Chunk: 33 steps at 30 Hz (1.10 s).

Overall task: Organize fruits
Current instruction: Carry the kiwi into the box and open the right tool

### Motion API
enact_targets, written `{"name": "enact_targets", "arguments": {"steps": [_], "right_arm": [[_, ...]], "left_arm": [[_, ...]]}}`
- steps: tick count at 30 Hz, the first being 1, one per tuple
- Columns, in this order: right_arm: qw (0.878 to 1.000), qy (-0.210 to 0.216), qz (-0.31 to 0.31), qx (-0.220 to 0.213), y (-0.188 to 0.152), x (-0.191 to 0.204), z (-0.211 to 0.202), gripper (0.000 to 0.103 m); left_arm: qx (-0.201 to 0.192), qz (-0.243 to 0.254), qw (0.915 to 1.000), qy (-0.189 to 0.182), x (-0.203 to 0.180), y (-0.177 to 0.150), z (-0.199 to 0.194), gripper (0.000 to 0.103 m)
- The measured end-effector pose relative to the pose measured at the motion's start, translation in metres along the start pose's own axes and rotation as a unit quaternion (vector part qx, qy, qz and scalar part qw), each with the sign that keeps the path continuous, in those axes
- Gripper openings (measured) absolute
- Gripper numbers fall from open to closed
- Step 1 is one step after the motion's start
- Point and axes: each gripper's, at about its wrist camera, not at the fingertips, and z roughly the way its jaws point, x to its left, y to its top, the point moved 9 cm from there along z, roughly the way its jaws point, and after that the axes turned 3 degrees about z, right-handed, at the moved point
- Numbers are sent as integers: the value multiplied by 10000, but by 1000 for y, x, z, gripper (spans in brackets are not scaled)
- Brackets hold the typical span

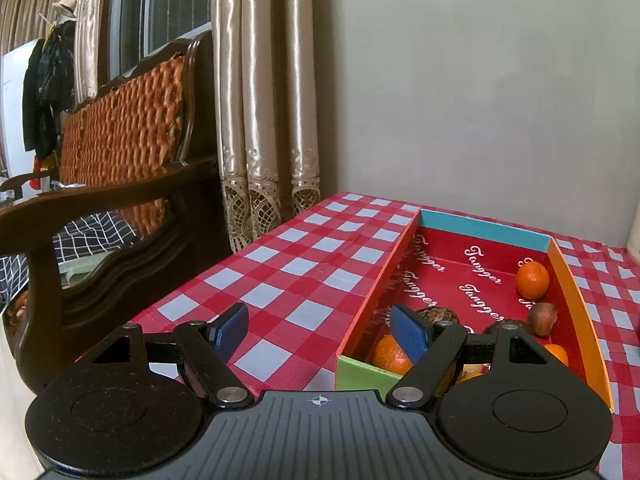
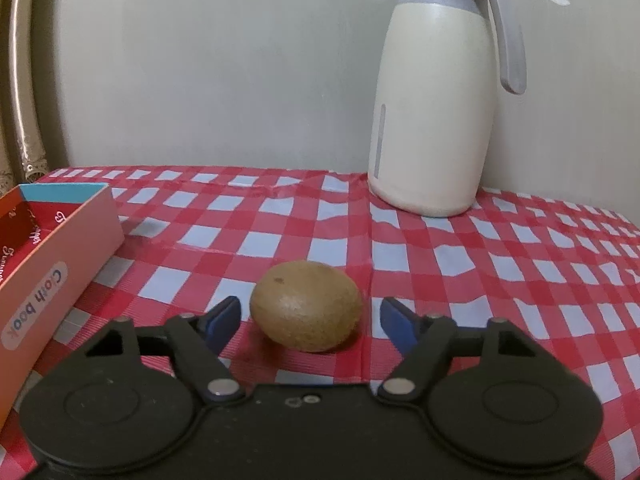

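A brown kiwi (image 2: pixel 306 306) lies on the red-and-white checked tablecloth, just right of the cardboard box (image 2: pixel 60 272). My right gripper (image 2: pixel 310 320) is open around the kiwi, with a small gap between each blue pad and the fruit. In the left wrist view the box (image 1: pixel 480 228) has a red printed floor and holds an orange (image 1: pixel 532 278) at the far right, another orange (image 1: pixel 390 354) in the near corner, and brown fruits (image 1: pixel 542 318). My left gripper (image 1: pixel 320 334) is open with nothing in it and straddles the box's left wall near that corner.
A tall cream jug (image 2: pixel 436 100) with a grey lid and handle stands at the back of the table against the wall. A dark wooden sofa (image 1: pixel 120 200) with orange cushions sits left of the table, with curtains (image 1: pixel 264 100) behind it.
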Motion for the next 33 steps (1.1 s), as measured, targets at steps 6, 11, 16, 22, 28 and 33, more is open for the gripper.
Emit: {"name": "enact_targets", "arguments": {"steps": [6,11,16,22,28,33], "right_arm": [[9997,161,179,93,0,1,1,60],[9996,213,200,35,1,3,-7,59],[9993,309,174,-86,9,6,-23,59],[9980,504,73,-368,23,24,-53,59],[9957,768,-82,-505,28,47,-75,59],[9927,996,-235,-642,33,71,-91,59]], "left_arm": [[-2,-31,10000,14,4,-1,-1,77],[-8,-29,10000,6,3,-1,-3,77],[-37,-20,10000,-13,2,0,-10,77],[-51,-23,10000,9,4,-2,-20,77],[-7,-18,10000,53,9,-10,-29,77],[28,24,9999,93,13,-16,-35,86]]}}
